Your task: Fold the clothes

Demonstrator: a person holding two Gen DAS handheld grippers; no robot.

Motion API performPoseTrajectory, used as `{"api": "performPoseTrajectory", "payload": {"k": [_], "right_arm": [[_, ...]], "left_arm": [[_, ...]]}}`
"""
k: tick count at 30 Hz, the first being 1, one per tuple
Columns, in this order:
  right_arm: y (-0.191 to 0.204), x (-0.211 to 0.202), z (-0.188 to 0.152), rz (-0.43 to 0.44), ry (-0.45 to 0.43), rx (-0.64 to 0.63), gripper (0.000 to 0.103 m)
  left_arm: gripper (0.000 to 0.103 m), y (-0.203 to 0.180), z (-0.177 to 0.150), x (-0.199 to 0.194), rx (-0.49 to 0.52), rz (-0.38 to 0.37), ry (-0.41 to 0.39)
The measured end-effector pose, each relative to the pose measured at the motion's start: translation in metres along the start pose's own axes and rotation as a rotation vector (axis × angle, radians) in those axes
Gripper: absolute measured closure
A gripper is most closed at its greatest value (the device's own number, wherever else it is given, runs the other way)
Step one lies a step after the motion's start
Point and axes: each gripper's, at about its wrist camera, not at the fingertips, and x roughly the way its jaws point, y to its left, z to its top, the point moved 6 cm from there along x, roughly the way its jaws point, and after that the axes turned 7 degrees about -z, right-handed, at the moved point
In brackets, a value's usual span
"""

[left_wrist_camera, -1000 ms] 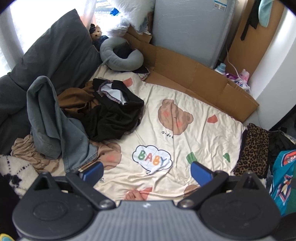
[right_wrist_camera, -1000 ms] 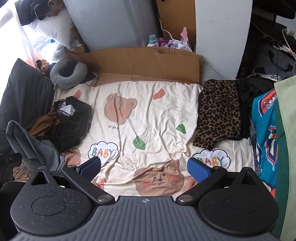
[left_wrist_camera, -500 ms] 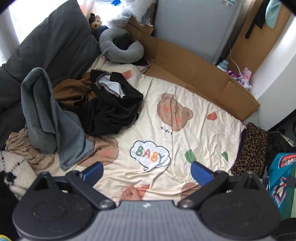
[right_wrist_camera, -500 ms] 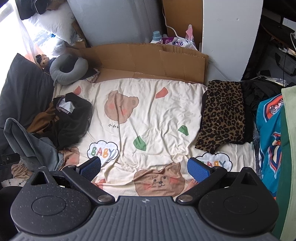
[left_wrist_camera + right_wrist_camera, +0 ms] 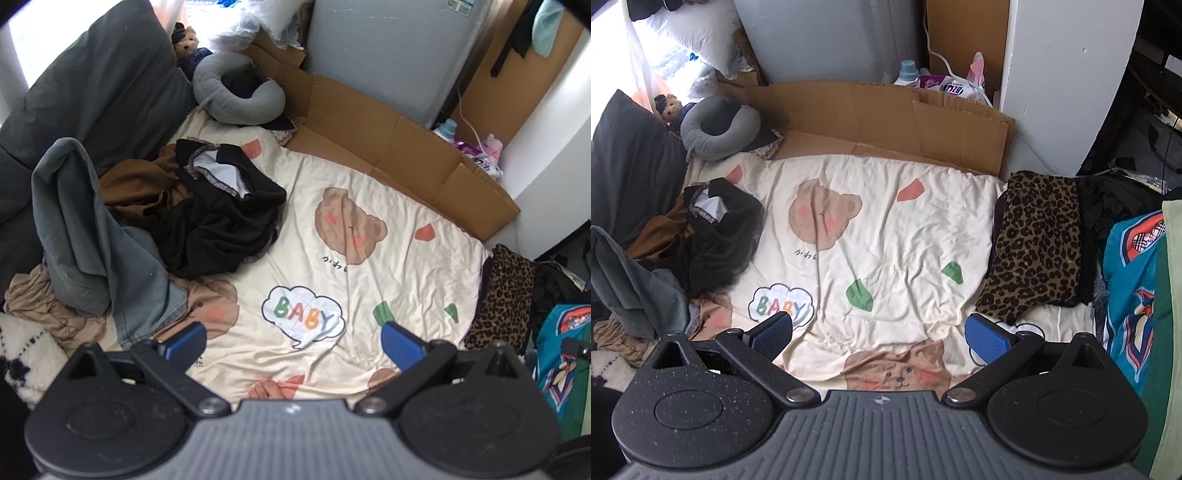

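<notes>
We hold both tongs, left (image 5: 293, 338) and right (image 5: 879, 334), wide and empty above the blanket (image 5: 369, 280); clothes (image 5: 221, 218) heap along its left edge.

Daylight pours through a bright window (image 5: 22, 33) at the far left onto a cream bear-print blanket (image 5: 886, 236), with flattened cardboard (image 5: 886, 114) along its far edge before a grey appliance (image 5: 388, 48) and a white wall (image 5: 1067, 81)
</notes>
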Motion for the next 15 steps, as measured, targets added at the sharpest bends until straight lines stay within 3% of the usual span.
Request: {"api": "performPoseTrajectory", "payload": {"k": [9,15], "right_arm": [[0.011,0.004,0.025,0.023,-0.098,-0.011,0.0],[0.018,0.013,0.043,0.014,-0.119,-0.035,0.0]], "left_arm": [[0.001,0.015,0.017,0.013,-0.003,-0.007,-0.011],[0.001,0.024,0.031,0.026,-0.008,0.007,-0.031]]}}
